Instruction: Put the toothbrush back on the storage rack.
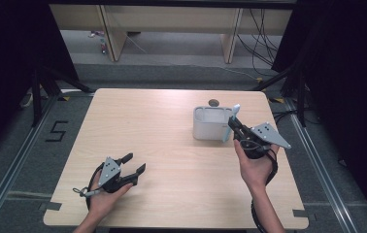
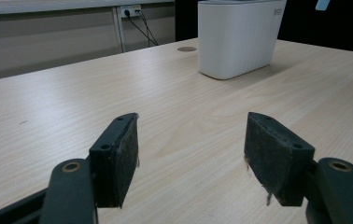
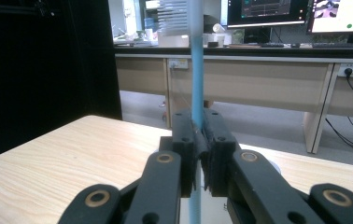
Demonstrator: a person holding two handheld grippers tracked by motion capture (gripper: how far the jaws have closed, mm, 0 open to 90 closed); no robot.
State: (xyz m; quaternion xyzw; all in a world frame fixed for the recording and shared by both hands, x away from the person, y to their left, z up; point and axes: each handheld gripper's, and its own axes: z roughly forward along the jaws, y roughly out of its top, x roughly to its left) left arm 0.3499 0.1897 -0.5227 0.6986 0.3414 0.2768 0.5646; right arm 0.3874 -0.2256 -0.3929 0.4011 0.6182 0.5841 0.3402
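A light blue toothbrush (image 1: 233,116) stands nearly upright in my right gripper (image 1: 235,127), whose jaws are shut on its handle just beside the right wall of a white rectangular holder (image 1: 210,130). In the right gripper view the toothbrush (image 3: 195,70) rises between the closed pads, white bristles at its top facing left, and my right gripper (image 3: 200,135) pinches it mid-handle. My left gripper (image 1: 134,164) rests low over the front left of the table, jaws wide apart with nothing between them. From my left gripper (image 2: 191,144) the holder (image 2: 237,37) sits farther back on the wood.
The wooden table (image 1: 147,126) has a small round cable hole (image 1: 214,102) behind the holder. Desks and loose cables (image 1: 261,43) lie on the floor beyond the far edge. Black curtains flank both sides.
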